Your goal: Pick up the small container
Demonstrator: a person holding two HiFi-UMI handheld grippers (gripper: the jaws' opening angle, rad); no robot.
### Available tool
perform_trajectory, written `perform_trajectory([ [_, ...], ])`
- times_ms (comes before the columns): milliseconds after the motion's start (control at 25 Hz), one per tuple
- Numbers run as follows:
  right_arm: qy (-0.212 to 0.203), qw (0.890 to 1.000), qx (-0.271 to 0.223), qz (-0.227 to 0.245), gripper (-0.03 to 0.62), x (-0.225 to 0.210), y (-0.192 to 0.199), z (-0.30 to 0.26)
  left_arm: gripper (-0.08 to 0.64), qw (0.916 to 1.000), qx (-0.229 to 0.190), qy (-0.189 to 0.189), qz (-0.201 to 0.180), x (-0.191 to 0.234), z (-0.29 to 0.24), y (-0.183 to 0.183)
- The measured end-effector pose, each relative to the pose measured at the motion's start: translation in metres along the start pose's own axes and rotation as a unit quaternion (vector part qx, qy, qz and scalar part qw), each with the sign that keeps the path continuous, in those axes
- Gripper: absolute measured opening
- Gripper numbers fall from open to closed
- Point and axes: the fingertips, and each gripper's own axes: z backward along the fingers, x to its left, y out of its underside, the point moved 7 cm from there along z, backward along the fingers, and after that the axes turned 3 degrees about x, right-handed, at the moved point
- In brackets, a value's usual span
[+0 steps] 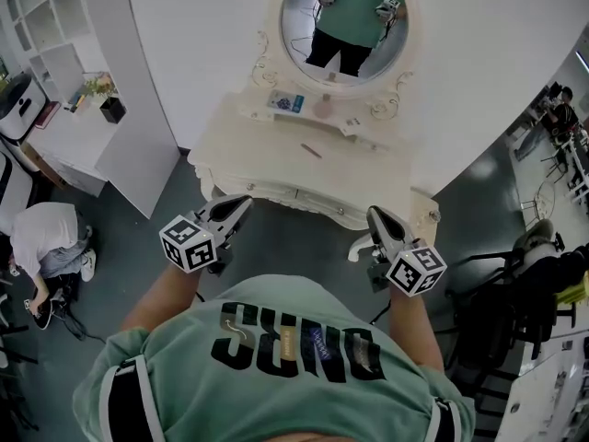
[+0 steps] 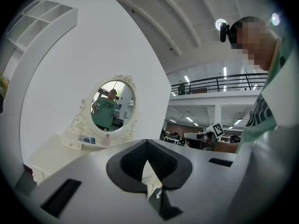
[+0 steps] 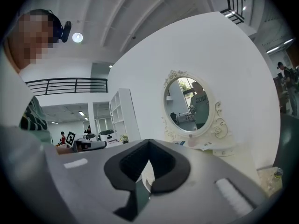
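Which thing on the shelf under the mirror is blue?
The flat box, lying left of the small container, which is pale pink.

The only lettering is on the person's green T-shirt [image 1: 294,339], close behind the left gripper [image 1: 241,201] and the right gripper [image 1: 375,215]. It is four big dark block letters, upside down in the head view, roughly S, U, N and a D or O. The oval mirror [image 1: 276,26] far ahead of both grippers repeats them too small to settle. Print on the blue card [image 1: 287,102] below the mirror is illegible.
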Motion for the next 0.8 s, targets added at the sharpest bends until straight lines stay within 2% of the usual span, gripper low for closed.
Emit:
perform_trajectory([
  [520,-0.038,0.999,0.001,0.012,0.009,-0.044,-0.010,0.036,0.003,0.9992,-0.014,-0.036,-0.008,-0.055,-0.039,0.014],
  [800,-0.044,0.999,0.008,0.005,0.009,-0.061,-0.007,0.018,0.004,0.9993,-0.009,-0.035,-0.005,-0.045,-0.057,0.015],
])
